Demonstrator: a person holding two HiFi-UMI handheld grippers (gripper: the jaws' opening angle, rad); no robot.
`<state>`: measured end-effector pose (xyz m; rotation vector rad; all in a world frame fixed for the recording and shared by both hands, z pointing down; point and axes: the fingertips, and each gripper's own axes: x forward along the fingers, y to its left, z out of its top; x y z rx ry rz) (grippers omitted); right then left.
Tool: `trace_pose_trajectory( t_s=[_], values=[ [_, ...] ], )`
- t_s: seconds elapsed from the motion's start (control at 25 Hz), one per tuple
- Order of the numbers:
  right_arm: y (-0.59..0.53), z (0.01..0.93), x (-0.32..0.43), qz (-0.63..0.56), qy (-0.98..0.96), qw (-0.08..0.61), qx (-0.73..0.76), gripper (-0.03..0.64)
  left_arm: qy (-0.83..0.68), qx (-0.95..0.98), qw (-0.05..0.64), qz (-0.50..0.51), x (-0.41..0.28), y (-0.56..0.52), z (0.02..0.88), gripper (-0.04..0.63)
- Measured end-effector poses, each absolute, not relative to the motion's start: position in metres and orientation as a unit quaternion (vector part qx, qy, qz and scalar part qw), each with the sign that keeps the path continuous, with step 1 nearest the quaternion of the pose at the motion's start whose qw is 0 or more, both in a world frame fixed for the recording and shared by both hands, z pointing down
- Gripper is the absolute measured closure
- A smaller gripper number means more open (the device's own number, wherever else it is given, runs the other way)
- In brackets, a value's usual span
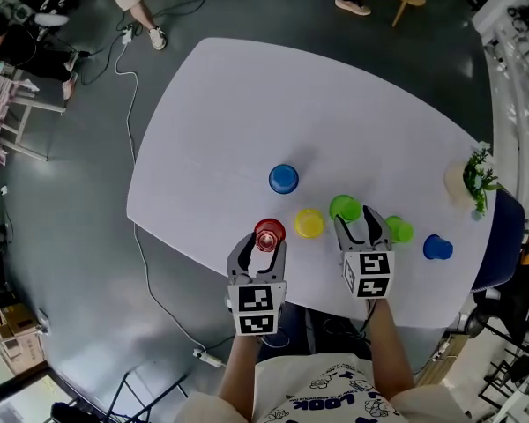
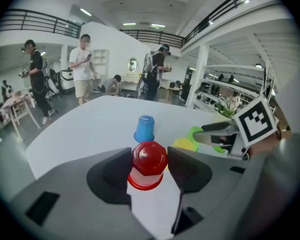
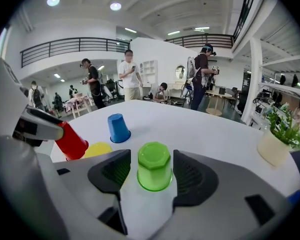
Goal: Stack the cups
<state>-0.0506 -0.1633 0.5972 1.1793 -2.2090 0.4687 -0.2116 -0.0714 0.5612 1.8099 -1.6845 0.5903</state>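
Left gripper view: my left gripper (image 2: pixel 149 168) is clamped on the red plastic cup (image 2: pixel 149 156), which is upside down, both dark ribbed pads pressing on its eight-sided base end. The right gripper view adds that this red cup sits tilted in that grip, rim end lowest.

Right gripper view: the lime-green plastic cup (image 3: pixel 154 166) stands inverted and upright on the white matt table (image 3: pixel 215 129) between the spread jaws of my right gripper (image 3: pixel 151 176). A strip of table shows between one pad and the cup wall. The other pad is just beside it.

Only the head view shows the second green cup (image 1: pixel 398 230) and the small blue cup (image 1: pixel 436 247), both right of my right gripper. The yellow cup (image 1: pixel 309 223) lies between the two grippers, and the taller blue cup (image 1: pixel 283 179) stands farther out, apart.

Both forearms reach in side by side from the near table edge. The grippers slope forward and down, with the marker cubes on top.

All the cups are smooth, tapered and faceted. A leafy plant in a cream pot (image 3: pixel 274 149) stands at the table's right edge
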Motion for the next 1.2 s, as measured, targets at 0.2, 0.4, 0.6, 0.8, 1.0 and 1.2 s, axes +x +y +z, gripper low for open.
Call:
trace_pose_trajectory(
  t_s=[0.2, 0.4, 0.6, 0.8, 1.0, 1.2],
  values=[
    [-0.163, 0.598, -0.050, 0.171, -0.827, 0.290, 0.451, 0.387, -0.618, 0.703, 0.290, 0.200, -0.206, -0.074, 0.532, 0.362],
    [-0.158, 0.570, -0.045, 0.161, -0.823, 0.266, 0.474, 0.387, -0.583, 0.739, 0.271, 0.204, -0.188, -0.081, 0.511, 0.362],
    [-0.137, 0.537, -0.022, 0.155, -0.812, 0.246, 0.506, 0.387, -0.528, 0.784, 0.249, 0.212, -0.153, -0.088, 0.499, 0.362],
    [-0.115, 0.521, 0.006, 0.160, -0.797, 0.238, 0.532, 0.387, -0.470, 0.823, 0.236, 0.217, -0.112, -0.092, 0.492, 0.362],
    [-0.091, 0.515, 0.047, 0.181, -0.770, 0.236, 0.565, 0.387, -0.414, 0.848, 0.225, 0.241, -0.060, -0.090, 0.490, 0.362],
    [-0.069, 0.535, 0.070, 0.206, -0.754, 0.245, 0.574, 0.387, -0.385, 0.855, 0.232, 0.259, -0.022, -0.081, 0.518, 0.362]
  ],
)
